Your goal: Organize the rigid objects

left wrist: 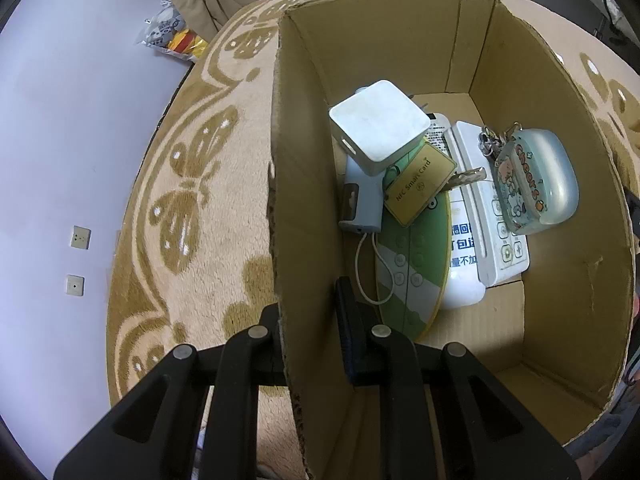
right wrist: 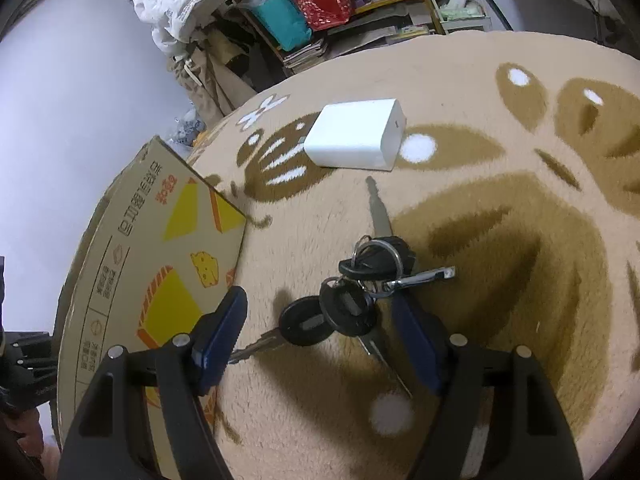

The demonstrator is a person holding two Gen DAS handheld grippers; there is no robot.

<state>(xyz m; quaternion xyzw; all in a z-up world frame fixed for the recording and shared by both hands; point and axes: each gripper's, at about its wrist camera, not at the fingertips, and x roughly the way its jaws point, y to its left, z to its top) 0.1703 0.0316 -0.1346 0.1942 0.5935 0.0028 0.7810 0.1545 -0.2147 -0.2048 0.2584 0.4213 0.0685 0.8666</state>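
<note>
"nfc smart card" on gold card [left wrist: 420, 185], "cheers" on clear case [left wrist: 536, 182]

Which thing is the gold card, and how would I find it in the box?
Look inside the cardboard box. The gold card lies tilted below the white cube charger, on the green remote. It alone is flat, gold and printed with words.

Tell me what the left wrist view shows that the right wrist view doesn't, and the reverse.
Only the left wrist view: the inside of the cardboard box, holding a grey-white adapter, a gold NFC card, a green remote and a Cheers keychain case. The left gripper straddles the box wall.

Only the right wrist view: a bunch of keys between the open fingers of the right gripper, and a white charger block on the rug beyond.

Both: the box, seen printed-side out from the right, and the beige patterned rug.
</note>
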